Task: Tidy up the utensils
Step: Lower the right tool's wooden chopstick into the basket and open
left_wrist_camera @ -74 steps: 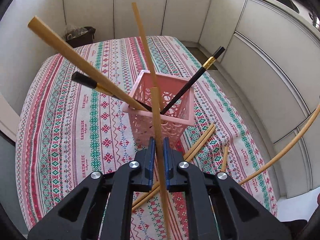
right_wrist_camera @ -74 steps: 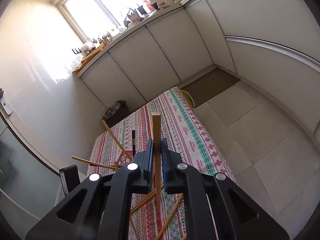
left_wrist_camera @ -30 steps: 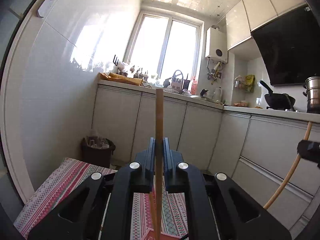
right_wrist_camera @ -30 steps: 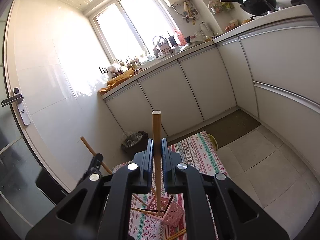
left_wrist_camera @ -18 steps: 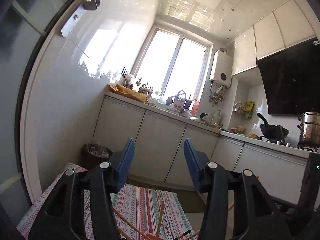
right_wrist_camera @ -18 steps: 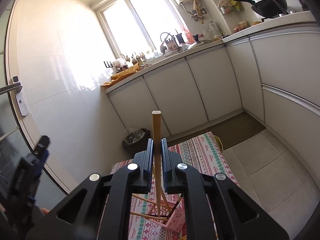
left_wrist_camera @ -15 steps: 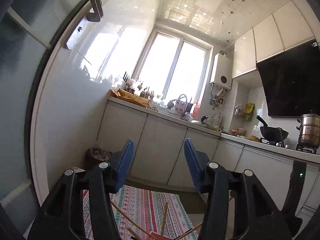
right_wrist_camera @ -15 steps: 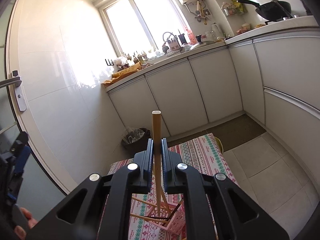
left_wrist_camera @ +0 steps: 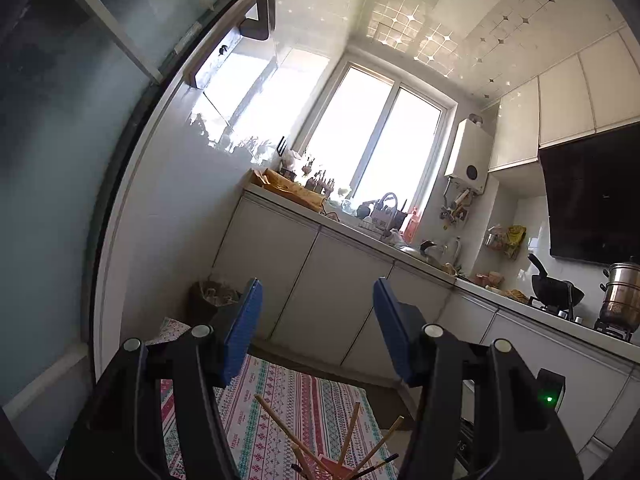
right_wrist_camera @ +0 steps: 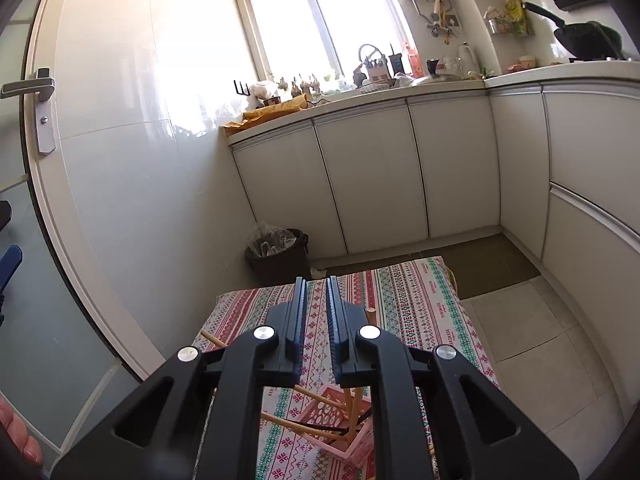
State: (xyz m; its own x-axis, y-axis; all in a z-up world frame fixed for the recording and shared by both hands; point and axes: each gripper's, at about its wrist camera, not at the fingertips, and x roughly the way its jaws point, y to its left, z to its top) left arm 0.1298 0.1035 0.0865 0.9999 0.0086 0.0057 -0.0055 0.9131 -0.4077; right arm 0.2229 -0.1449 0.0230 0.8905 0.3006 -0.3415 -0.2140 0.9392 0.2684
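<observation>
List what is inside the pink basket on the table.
The pink basket holds several wooden chopsticks and a black chopstick, all leaning. The right gripper covers part of the basket; its bottom is hidden.

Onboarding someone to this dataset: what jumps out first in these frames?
The pink basket bristling with wooden chopsticks, low in the right wrist view on the striped tablecloth. Then the left tongs, blue pads spread wide and empty, facing the bright window.
</observation>
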